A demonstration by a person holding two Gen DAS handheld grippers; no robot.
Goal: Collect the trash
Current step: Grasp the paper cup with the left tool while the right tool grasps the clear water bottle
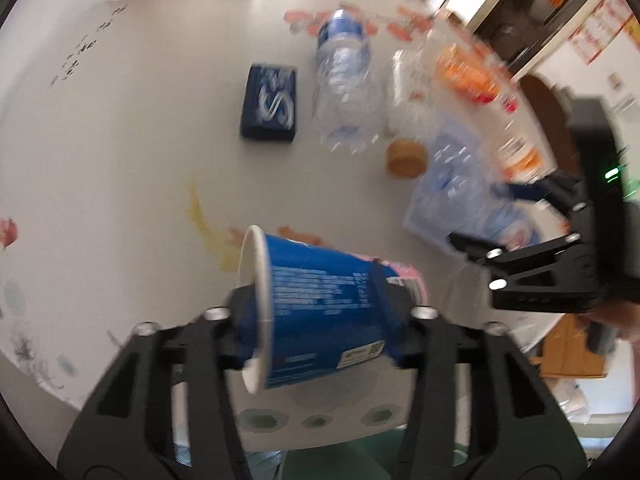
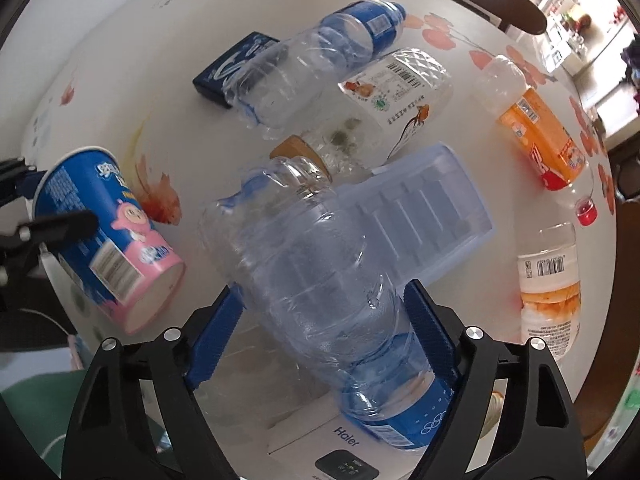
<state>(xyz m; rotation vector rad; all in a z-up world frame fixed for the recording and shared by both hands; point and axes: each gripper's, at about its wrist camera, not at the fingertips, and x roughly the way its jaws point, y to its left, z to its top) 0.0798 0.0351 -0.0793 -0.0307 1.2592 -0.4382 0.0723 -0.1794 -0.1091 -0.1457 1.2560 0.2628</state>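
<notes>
Trash lies scattered over the round white table [image 2: 120, 40]. Largest is the clear water bottle [image 2: 320, 272] gripped across its body by the right gripper [image 2: 324, 332], its blue pads pressed to both sides, lifted above the tabletop. A translucent plastic tray [image 2: 432, 208] lies just behind it. The blue paper cup [image 1: 316, 308] is clamped sideways in the left gripper [image 1: 320, 320], one finger inside the rim, one outside. On the table rest a second water bottle [image 2: 320, 60], an orange-labelled bottle [image 2: 536, 124], a dark blue box [image 2: 228, 68], and a red cap [image 2: 586, 210].
</notes>
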